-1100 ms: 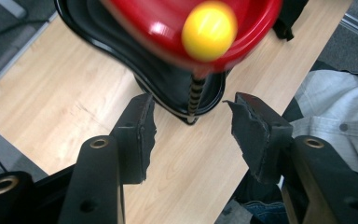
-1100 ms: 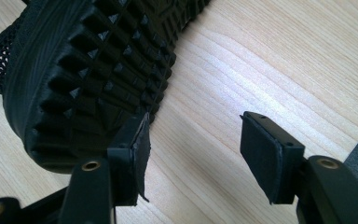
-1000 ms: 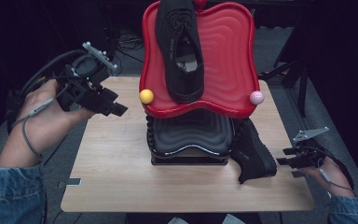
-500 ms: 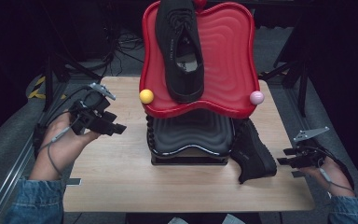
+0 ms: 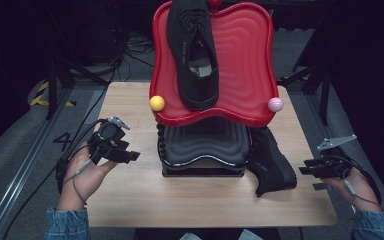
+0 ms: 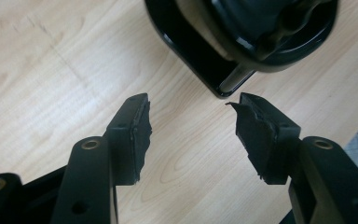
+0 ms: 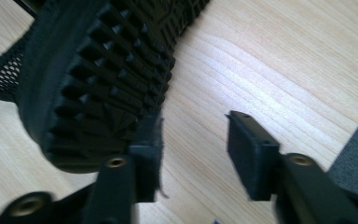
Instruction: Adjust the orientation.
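Centrally, two-tier shoe rack (image 5: 205, 150) on wooden table (image 5: 130, 200), left gripper (image 5: 132, 156) spread over bare wood, right gripper (image 5: 302, 171) jaws just closing, empty, beside black shoe (image 5: 270, 162).

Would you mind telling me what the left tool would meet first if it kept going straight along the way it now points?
Probably the black stand: the left tool, jaws open and empty, points at its base corner just ahead over bare table. Depth is hard to judge, so it may graze the table first.
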